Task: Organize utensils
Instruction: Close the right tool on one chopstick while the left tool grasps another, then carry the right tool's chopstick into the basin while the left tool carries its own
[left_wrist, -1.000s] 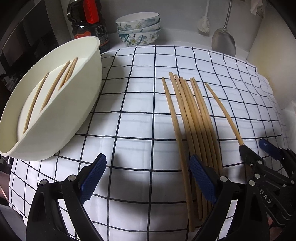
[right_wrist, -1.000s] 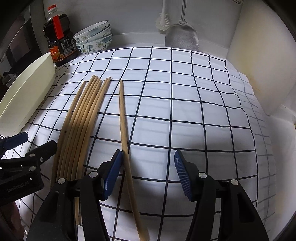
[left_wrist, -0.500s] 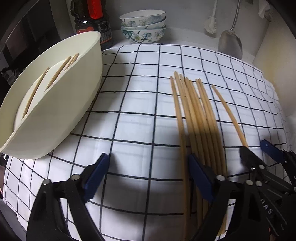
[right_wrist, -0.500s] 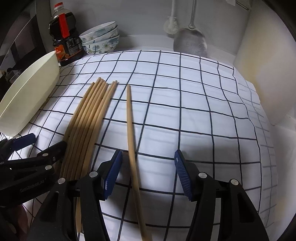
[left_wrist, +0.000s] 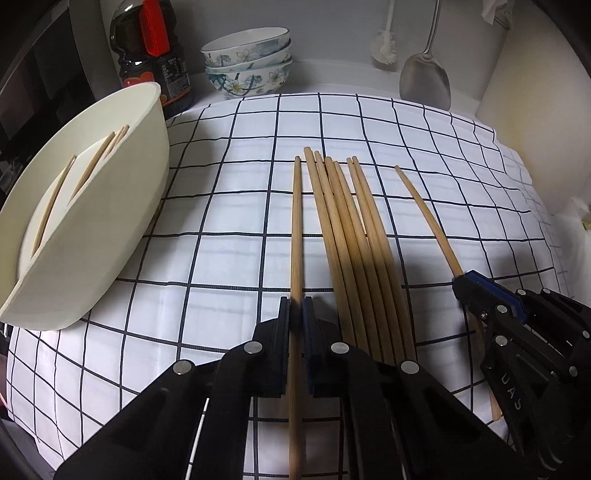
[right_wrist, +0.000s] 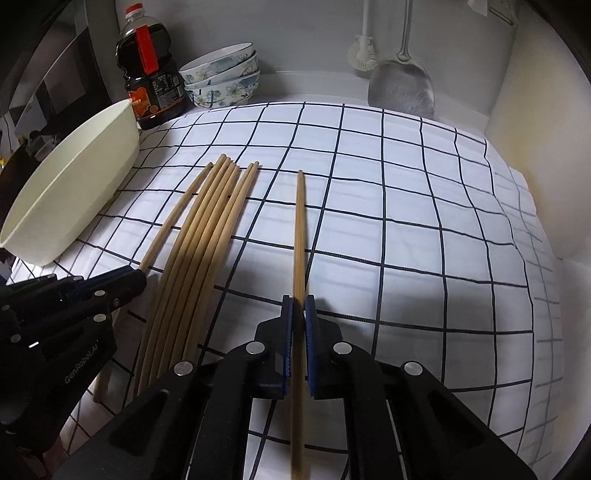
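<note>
**Both grippers clamped on a chopstick apiece**

The left gripper (left_wrist: 296, 310) has just been closing, and its blue pads now press on a single chopstick (left_wrist: 296, 229) that lies a little apart from the left edge of the bundle of chopsticks (left_wrist: 354, 236). The stick runs straight between the jaws and out towards the camera, its far tip resting on the checked cloth (left_wrist: 229, 206).

The right gripper (right_wrist: 298, 310) has likewise just been closing and is pinched on the lone chopstick (right_wrist: 300, 229) lying to the right of the bundle (right_wrist: 207, 236). In the left wrist view the same gripper (left_wrist: 466, 284) shows at the right edge, its tips meeting that outlying stick (left_wrist: 424, 214). Whether either stick has lifted off the cloth is hard to tell from these angles.

The remaining chopsticks lie side by side on the cloth between the two held sticks, roughly parallel, tips pointing away from the cameras.

A cream oval tub (left_wrist: 110, 229) sits at the left edge of the cloth, with three chopsticks (left_wrist: 92, 166) lying inside it. Behind it stands a dark sauce bottle (left_wrist: 155, 66) with a red cap, and beside that a stack of floral bowls (left_wrist: 251, 62). A metal spatula (left_wrist: 424, 81) and a white brush (left_wrist: 384, 48) hang at the back wall.
</note>
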